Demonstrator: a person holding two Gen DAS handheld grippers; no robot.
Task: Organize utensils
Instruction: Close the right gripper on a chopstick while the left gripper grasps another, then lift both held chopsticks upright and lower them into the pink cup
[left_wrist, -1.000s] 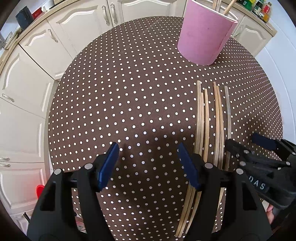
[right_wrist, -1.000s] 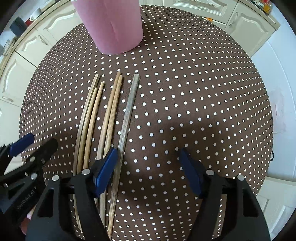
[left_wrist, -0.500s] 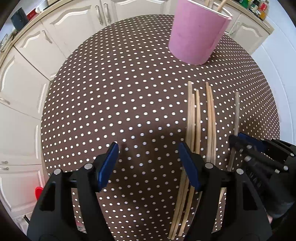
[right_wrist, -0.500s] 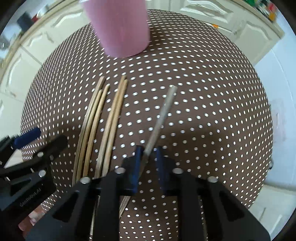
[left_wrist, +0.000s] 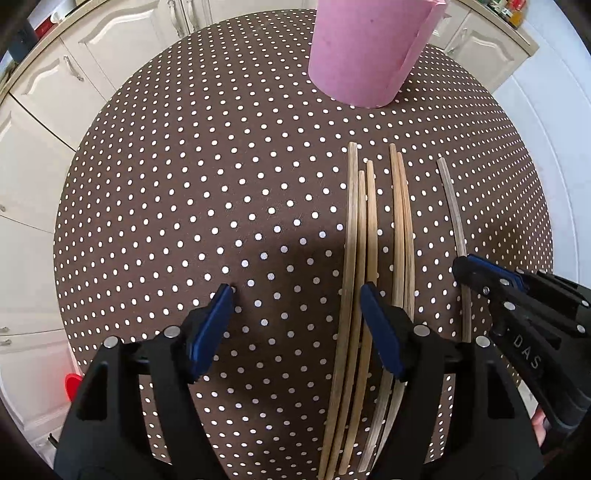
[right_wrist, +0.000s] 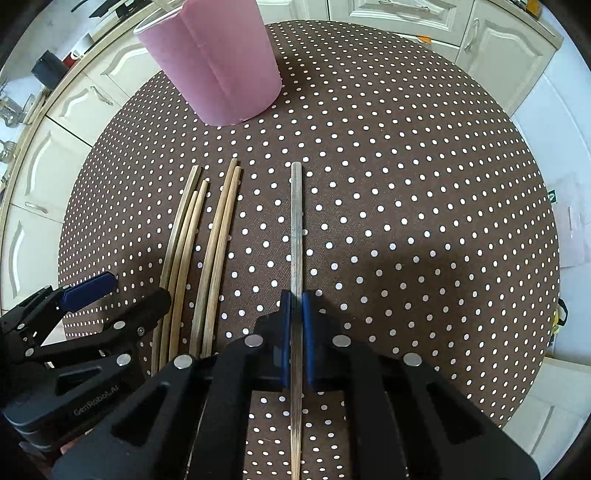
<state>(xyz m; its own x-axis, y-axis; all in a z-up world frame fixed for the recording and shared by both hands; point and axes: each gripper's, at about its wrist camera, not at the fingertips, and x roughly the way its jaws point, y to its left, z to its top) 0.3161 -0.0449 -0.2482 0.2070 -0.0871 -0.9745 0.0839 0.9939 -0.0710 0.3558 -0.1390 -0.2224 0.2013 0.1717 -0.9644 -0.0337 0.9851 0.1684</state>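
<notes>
Grey and slim, the metal chopstick (right_wrist: 296, 236) is sitting clamped between the blue pads of the right gripper (right_wrist: 296, 306), which is pinching it around its near half so that its long axis is running straight ahead, away from the camera, with the far tip pointing across the dotted table (right_wrist: 406, 184). Just left of it, five bamboo chopsticks (right_wrist: 207, 251) are lying side by side on the cloth, roughly parallel to the held one. The left gripper (left_wrist: 295, 299) is hovering over the table with its jaws spread wide and holding nothing, its right finger overlapping the bamboo sticks in view. Farther off, ahead and to the left of the held stick's tip, the pink cup (right_wrist: 218, 62) is standing upright; judging from this, the right gripper is the one placed to carry the stick forward and leftward, then tip it upright over the rim.
</notes>
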